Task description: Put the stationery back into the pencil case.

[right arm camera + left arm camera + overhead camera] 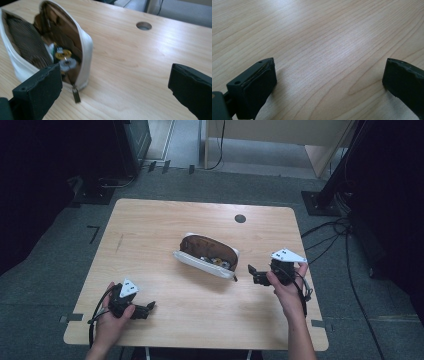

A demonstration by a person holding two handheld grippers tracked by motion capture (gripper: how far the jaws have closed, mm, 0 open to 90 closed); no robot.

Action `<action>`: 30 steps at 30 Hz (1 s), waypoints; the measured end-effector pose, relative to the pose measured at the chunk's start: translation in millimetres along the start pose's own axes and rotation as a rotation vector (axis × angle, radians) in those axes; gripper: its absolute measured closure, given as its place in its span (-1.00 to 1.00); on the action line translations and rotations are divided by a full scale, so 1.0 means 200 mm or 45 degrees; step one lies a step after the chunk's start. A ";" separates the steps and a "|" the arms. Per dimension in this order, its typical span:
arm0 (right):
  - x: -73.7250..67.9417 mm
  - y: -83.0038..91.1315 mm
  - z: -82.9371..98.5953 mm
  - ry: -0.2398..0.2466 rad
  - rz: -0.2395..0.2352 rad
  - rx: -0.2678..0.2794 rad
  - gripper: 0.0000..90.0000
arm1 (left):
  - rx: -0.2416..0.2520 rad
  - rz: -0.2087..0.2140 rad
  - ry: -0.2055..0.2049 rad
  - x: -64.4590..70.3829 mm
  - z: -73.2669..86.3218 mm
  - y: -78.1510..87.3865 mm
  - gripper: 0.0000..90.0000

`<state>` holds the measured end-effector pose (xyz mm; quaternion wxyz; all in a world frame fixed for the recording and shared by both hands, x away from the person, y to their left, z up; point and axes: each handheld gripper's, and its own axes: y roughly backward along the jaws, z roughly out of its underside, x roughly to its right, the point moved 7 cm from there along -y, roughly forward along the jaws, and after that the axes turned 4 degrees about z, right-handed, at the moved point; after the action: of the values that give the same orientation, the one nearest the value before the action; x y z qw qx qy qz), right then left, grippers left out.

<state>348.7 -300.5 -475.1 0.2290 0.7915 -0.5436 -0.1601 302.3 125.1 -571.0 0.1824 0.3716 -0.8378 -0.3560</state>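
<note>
A white zip pouch point(206, 256) with a brown lining lies open in the middle of the wooden table point(150, 225). Small round items show inside the pouch point(63, 60), and its metal zip pull point(76, 95) hangs at the near end. My right gripper point(256, 274) is open just right of the pouch, with nothing between its jaws; in the right gripper view its left jaw stands in front of the pouch's end. My left gripper point(145, 309) rests open near the table's front left, over bare wood point(324, 50).
A round cable hole point(240, 218) sits in the table's far right part. Black stands and cables point(345, 235) lie on the grey carpet to the right. A wooden cabinet point(280, 135) stands behind the table.
</note>
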 end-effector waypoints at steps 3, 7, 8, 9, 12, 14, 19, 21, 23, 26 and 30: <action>0.03 0.01 0.06 -0.017 0.011 -0.016 -1.00 | 0.000 0.000 0.000 0.00 0.00 0.00 -1.00; 0.06 0.02 0.13 -0.037 0.027 -0.040 -1.00 | 0.000 0.000 0.000 0.00 0.00 0.00 -1.00; 0.07 0.02 0.16 -0.039 0.036 -0.047 -1.00 | 0.001 0.000 0.000 0.00 0.00 0.00 -1.00; 0.08 0.02 0.17 -0.051 0.039 -0.055 -1.00 | 0.001 0.000 0.000 0.00 0.00 0.00 -1.00; 0.10 0.03 0.23 -0.066 0.051 -0.079 -1.00 | 0.000 0.000 0.000 0.00 0.00 0.00 -1.00; 0.12 0.03 0.27 -0.075 0.060 -0.092 -1.00 | 0.000 0.000 0.000 0.00 0.00 0.00 -1.00; 0.16 0.05 0.36 -0.108 0.081 -0.121 -1.00 | 0.000 0.000 0.000 0.00 0.00 0.00 -1.00; 0.17 0.05 0.40 -0.115 0.091 -0.136 -1.00 | 0.000 0.000 0.000 0.00 0.00 0.00 -1.00; 0.19 0.06 0.44 -0.124 0.109 -0.152 -1.00 | 0.002 0.000 0.002 0.00 0.00 0.00 -1.00; 0.21 0.08 0.50 -0.144 0.120 -0.169 -1.00 | 0.000 0.000 0.000 0.00 0.00 0.00 -1.00; 0.23 0.10 0.55 -0.156 0.144 -0.187 -1.00 | 0.000 0.000 0.000 0.00 0.00 0.00 -1.00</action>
<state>293.1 -370.7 -557.5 0.2613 0.7293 -0.5873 -0.2344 302.3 125.1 -571.0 0.1823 0.3717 -0.8378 -0.3560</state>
